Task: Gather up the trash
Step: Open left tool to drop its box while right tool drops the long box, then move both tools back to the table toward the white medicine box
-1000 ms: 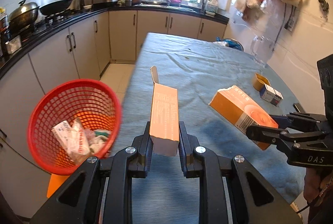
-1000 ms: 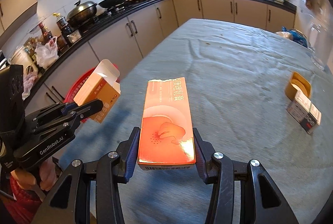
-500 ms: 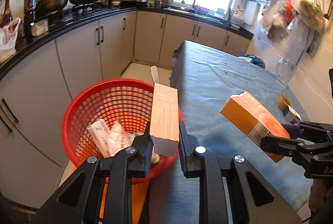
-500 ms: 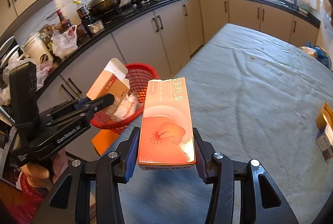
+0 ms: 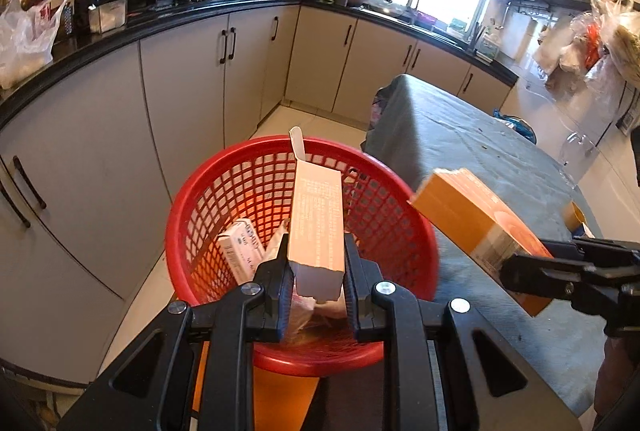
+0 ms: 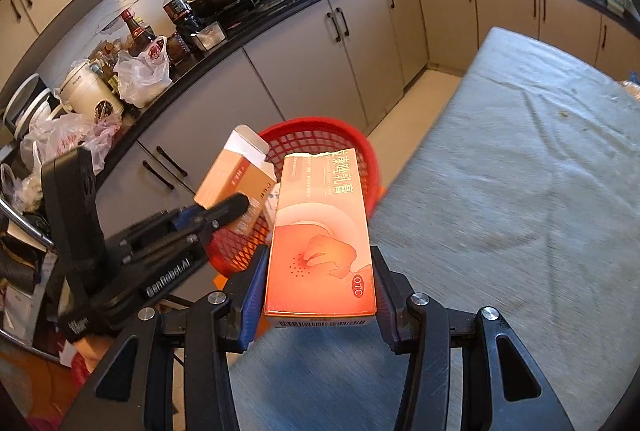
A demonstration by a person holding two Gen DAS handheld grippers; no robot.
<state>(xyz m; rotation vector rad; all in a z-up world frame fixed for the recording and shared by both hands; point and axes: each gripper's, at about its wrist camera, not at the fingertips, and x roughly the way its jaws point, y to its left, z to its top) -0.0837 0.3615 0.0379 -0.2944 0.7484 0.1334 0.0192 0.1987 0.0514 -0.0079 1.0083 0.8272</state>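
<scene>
Beside the table's (image 5: 472, 147) left edge, a red basket (image 5: 224, 203) stands on the floor, already holding a small white box (image 5: 240, 251) and wrappers. Grey cloth covers the table; cabinets (image 5: 192, 79) under a black counter (image 5: 120, 31) run along the far side, leaving a tiled aisle between. Over the basket, the left gripper (image 5: 316, 287) clamps a narrow pale carton (image 5: 318, 219). Near the table's left edge, the right gripper (image 6: 318, 295) clamps a wider orange carton (image 6: 320, 235).

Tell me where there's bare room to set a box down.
The grey tablecloth right of the red basket lies bare almost to the cabinets. Crowded: the black counter with bottles, bags and pans; the basket already holds trash.
</scene>
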